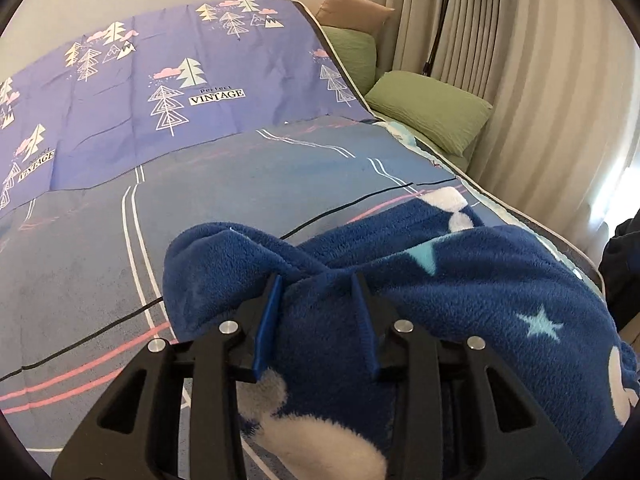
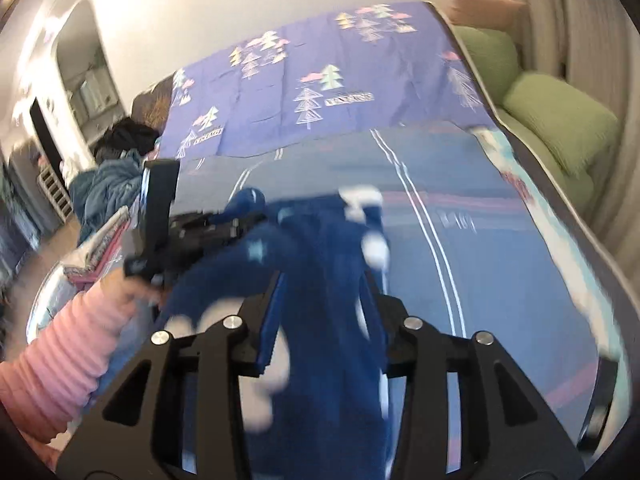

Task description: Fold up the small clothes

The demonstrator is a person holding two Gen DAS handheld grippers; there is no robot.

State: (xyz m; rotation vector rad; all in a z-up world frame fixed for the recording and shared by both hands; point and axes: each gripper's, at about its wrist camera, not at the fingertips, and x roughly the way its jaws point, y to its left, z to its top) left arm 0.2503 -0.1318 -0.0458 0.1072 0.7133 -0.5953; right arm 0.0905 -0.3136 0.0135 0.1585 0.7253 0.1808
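Near edge of bed (image 1: pixel 280 184): left gripper (image 1: pixel 316 284) and right gripper (image 2: pixel 330 284) both pinching blue fleece garment (image 1: pixel 460 280), lifting it; next, spread flat for first fold

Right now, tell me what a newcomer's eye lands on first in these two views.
First, the dark blue fleece garment with pale stars and white patches, bunched in the near middle of the bed and pinched by both the left gripper and the right gripper. Next, the purple sheet printed with trees and "VINTAGE", spread across the far half of the bed. Green pillows lie along the right edge, by the curtains.
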